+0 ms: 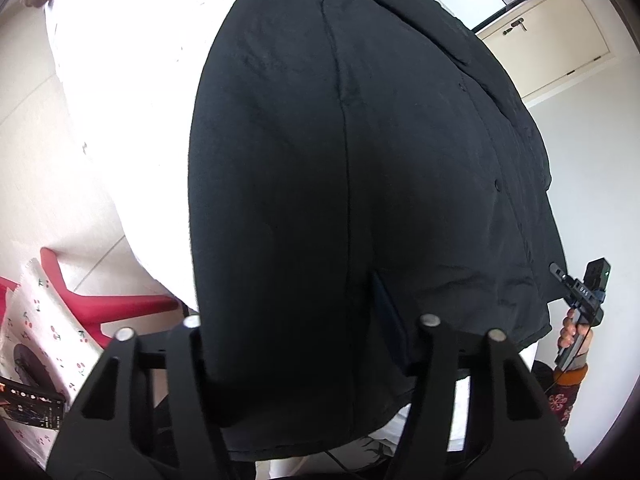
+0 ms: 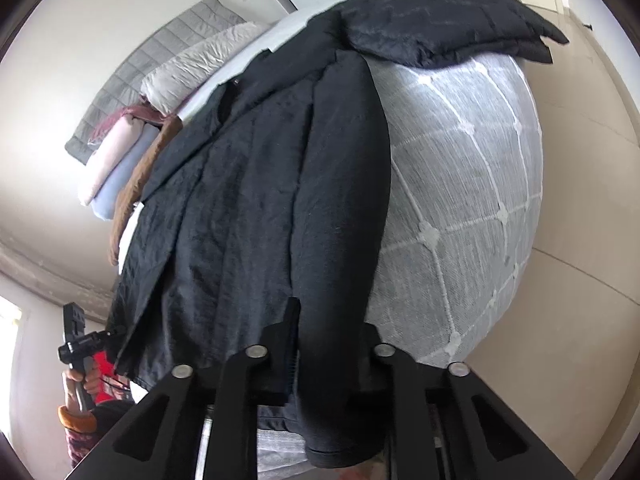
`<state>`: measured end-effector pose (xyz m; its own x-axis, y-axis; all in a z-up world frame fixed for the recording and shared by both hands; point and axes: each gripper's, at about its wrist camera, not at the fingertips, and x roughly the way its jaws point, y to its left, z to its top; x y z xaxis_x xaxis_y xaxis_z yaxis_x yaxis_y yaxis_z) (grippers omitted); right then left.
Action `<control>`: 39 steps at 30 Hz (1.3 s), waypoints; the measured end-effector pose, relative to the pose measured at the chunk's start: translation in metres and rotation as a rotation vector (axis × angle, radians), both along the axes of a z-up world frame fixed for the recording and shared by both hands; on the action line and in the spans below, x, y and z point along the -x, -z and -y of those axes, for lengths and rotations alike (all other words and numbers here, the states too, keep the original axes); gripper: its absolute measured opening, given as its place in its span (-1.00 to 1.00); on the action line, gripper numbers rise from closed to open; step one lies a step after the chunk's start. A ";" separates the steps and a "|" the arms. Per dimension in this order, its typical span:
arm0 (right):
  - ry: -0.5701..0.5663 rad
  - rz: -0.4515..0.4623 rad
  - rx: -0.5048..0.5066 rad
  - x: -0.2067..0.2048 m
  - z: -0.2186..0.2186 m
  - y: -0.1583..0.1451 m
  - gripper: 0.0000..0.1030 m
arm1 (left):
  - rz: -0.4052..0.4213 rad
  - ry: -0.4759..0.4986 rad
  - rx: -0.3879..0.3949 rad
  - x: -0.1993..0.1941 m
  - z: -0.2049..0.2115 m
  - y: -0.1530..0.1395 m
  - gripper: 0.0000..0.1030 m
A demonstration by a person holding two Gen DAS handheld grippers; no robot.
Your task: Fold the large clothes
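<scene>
Black coat (image 2: pixel 256 208) spread over mattress (image 2: pixel 472 200), hem at its near edge. Right gripper (image 2: pixel 332 344) clenched on the hem; left gripper (image 1: pixel 308 344) straddles coat's edge, grip unclear.

A: The black coat (image 1: pixel 340 200) swallows the left gripper (image 1: pixel 308 344), so I can't see its fingertips or how much cloth they've got.

B: Same on the right gripper (image 2: pixel 320 360): coat covers the tips. The folded stack (image 2: pixel 120 152) behind is half hidden too.

Pale walls, a cream cabinet door (image 1: pixel 556 36), beige floor (image 2: pixel 592 200), grey quilted mattress (image 2: pixel 468 184).
</scene>
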<state>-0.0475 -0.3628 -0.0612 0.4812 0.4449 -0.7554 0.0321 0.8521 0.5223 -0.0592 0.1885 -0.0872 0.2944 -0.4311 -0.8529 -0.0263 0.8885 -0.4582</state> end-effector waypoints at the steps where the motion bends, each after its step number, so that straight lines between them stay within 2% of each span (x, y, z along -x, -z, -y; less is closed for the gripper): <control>1: 0.000 0.011 -0.007 0.001 -0.001 -0.002 -0.74 | 0.010 0.001 -0.005 0.001 -0.003 -0.002 -0.04; 5: -0.007 0.076 -0.045 0.003 -0.007 -0.018 -0.79 | 0.064 -0.001 0.002 0.004 -0.005 -0.017 -0.56; 8: -0.016 0.119 -0.047 0.001 -0.017 -0.028 -0.80 | 0.107 -0.010 0.026 0.004 -0.006 -0.028 -0.63; 15: -0.021 0.234 -0.074 -0.008 -0.037 -0.047 -0.82 | 0.276 -0.023 0.095 -0.003 0.012 -0.064 -0.67; 22: 0.003 0.291 -0.109 -0.032 -0.044 -0.056 -0.83 | 0.380 -0.109 0.194 -0.022 0.020 -0.086 -0.68; 26: 0.023 0.298 -0.118 -0.049 -0.047 -0.054 -0.83 | 0.386 -0.176 0.236 -0.037 0.026 -0.089 -0.68; 29: 0.031 0.294 -0.124 -0.064 -0.051 -0.054 -0.84 | 0.389 -0.219 0.226 -0.049 0.029 -0.087 -0.68; 32: 0.039 0.296 -0.131 -0.075 -0.053 -0.054 -0.84 | 0.378 -0.257 0.255 -0.062 0.028 -0.082 -0.69; 39: 0.107 0.283 -0.140 -0.103 -0.050 -0.049 -0.84 | 0.392 -0.355 0.237 -0.085 0.029 -0.082 -0.70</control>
